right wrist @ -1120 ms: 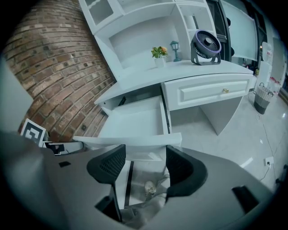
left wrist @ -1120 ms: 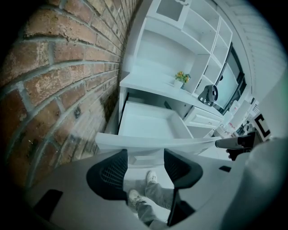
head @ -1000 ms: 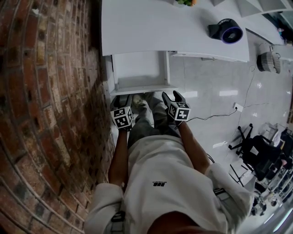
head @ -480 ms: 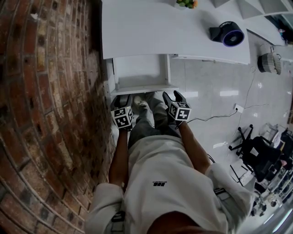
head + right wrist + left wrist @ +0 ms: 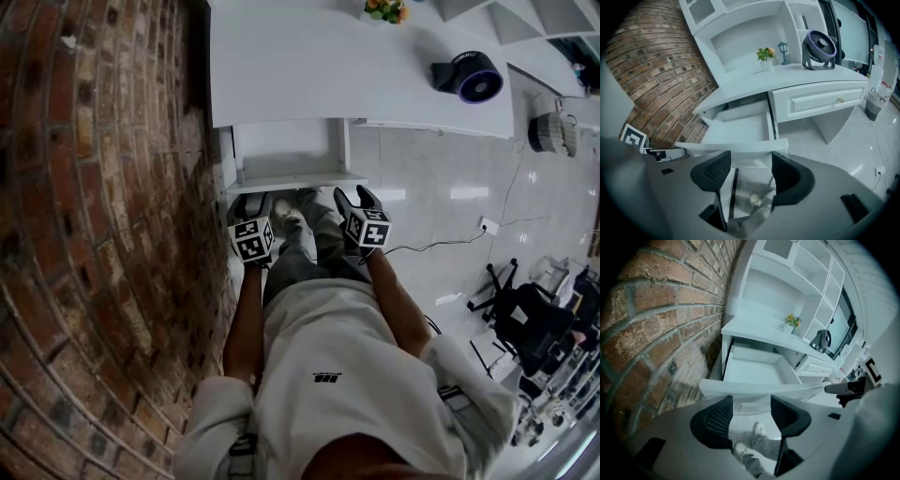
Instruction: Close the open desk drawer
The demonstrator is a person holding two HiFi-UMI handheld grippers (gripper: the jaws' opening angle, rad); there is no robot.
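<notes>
The white drawer (image 5: 286, 150) stands pulled out from under the white desk top (image 5: 309, 66), empty inside. Its front panel (image 5: 296, 181) faces me. My left gripper (image 5: 250, 207) is open just below the panel's left end, nothing between its fingers. My right gripper (image 5: 354, 199) is open at the panel's right end, also empty. In the left gripper view the panel (image 5: 759, 389) runs right across the tips of the left gripper (image 5: 752, 414). The right gripper view shows the same panel (image 5: 736, 147) just beyond the right gripper (image 5: 751, 171). I cannot tell whether either one touches it.
A brick wall (image 5: 103, 234) runs close along the left. On the desk stand a purple-rimmed fan (image 5: 469, 75) and a small potted plant (image 5: 386, 9). A closed drawer (image 5: 818, 101) lies to the right. My legs and shoes (image 5: 289, 214) are below the drawer. A cable (image 5: 441, 239) crosses the tiled floor.
The desk edge has come down toward the drawer front, so less of the drawer's inside shows. Both grippers keep their place at the front panel, still open.
</notes>
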